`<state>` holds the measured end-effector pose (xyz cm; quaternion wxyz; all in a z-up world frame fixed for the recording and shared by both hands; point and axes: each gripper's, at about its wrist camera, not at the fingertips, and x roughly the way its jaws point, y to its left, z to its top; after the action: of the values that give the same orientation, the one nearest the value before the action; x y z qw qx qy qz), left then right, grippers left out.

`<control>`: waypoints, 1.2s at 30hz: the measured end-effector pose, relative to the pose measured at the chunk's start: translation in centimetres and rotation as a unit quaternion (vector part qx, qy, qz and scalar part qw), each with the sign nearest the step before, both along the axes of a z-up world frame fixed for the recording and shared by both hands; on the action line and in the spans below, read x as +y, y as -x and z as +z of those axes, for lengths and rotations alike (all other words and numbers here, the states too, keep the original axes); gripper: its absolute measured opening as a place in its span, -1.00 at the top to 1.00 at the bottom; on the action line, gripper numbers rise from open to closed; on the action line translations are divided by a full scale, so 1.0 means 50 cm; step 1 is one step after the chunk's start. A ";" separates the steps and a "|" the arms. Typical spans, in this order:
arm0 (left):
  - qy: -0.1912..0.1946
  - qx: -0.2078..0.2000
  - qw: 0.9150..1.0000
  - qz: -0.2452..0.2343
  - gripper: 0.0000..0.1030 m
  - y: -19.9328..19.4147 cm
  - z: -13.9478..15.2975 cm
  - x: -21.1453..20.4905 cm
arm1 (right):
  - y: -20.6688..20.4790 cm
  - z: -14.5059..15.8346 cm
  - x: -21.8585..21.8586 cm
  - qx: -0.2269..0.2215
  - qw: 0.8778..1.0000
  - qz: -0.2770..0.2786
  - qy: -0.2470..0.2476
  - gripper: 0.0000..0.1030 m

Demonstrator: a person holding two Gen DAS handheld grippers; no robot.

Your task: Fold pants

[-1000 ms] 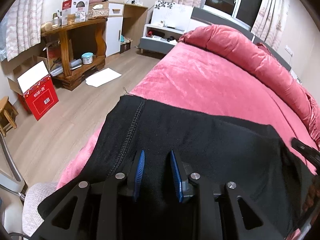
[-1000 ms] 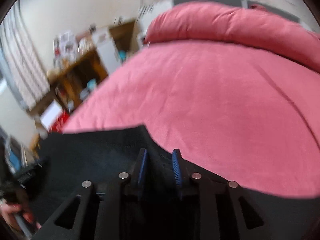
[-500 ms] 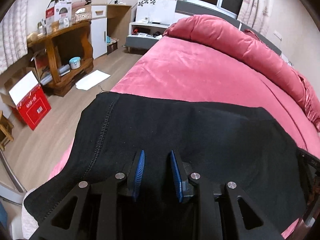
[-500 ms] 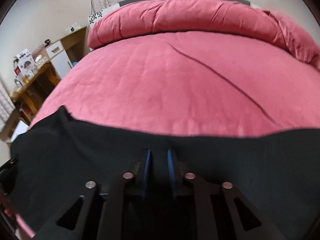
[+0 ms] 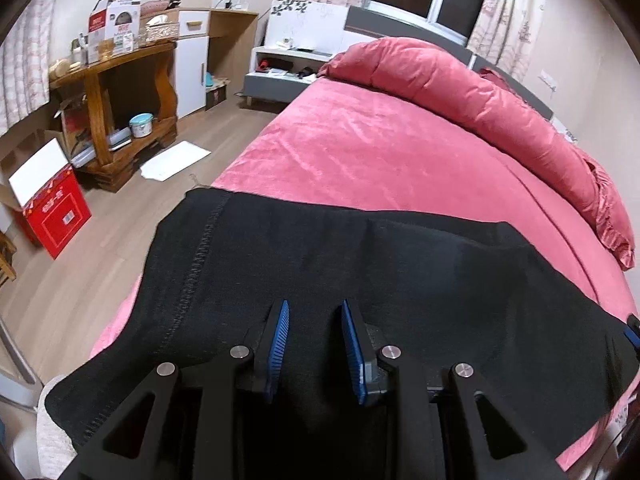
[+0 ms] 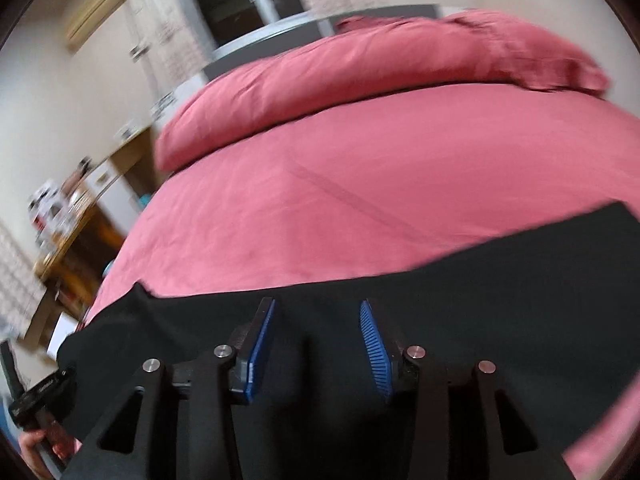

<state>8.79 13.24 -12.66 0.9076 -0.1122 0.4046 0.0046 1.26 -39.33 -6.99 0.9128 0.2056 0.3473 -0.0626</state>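
Black pants (image 5: 360, 260) lie spread across the near edge of the pink bed (image 5: 380, 148), with a stitched seam running down their left part. My left gripper (image 5: 314, 336) hovers over the cloth, open, its blue pads apart and only flat fabric showing between them. In the right wrist view the pants (image 6: 500, 300) stretch off to the right. My right gripper (image 6: 318, 340) is above them with its jaws opening; the pads press on nothing. The left gripper (image 6: 36, 400) and the hand holding it show at the lower left there.
A rolled pink duvet (image 5: 460, 84) lies along the head of the bed. Left of the bed, on the wooden floor, are a wooden table (image 5: 120, 80) with boxes, a red carton (image 5: 56, 212), a white sheet (image 5: 176, 160) and a grey nightstand (image 5: 284, 68).
My right gripper swept to the right along the pants, closed on the cloth, and now stands wider apart. The pants lie more spread out. The left gripper barely moved.
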 end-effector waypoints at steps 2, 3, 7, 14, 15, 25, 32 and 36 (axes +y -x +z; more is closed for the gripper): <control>0.003 -0.006 1.000 -0.013 0.46 0.005 0.005 -0.009 | 0.061 0.006 -0.071 -0.005 0.998 -0.063 -0.016 0.10; 0.000 -0.006 1.000 -0.018 0.46 0.005 0.005 -0.014 | 0.090 0.005 -0.105 -0.007 0.995 -0.094 -0.030 0.05; -0.004 0.000 1.000 -0.017 0.46 0.003 0.003 -0.017 | 0.203 -0.038 -0.248 -0.009 0.966 -0.230 -0.118 -0.07; -0.008 0.008 1.000 0.001 0.46 0.003 -0.001 -0.006 | 0.259 -0.146 -0.387 -0.063 0.926 -0.268 -0.260 -0.08; -0.011 0.009 1.000 0.001 0.46 0.003 -0.002 -0.008 | 0.245 -0.152 -0.392 -0.081 0.925 -0.249 -0.275 -0.08; -0.020 0.015 1.000 0.001 0.44 -0.003 -0.008 -0.011 | 0.189 -0.121 -0.402 -0.080 0.922 -0.263 -0.273 0.70; -0.017 0.013 1.000 0.001 0.43 -0.002 -0.005 -0.011 | 0.133 0.118 -0.238 -0.083 0.978 -0.172 -0.083 0.71; -0.003 0.008 1.000 0.000 0.43 0.003 0.002 -0.006 | 0.092 0.217 -0.089 -0.094 0.988 -0.115 0.030 0.71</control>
<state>8.63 12.95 -12.56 0.9047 -0.1100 0.4115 0.0069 -3.33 -43.76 3.87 0.9339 0.2214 0.2318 -0.1585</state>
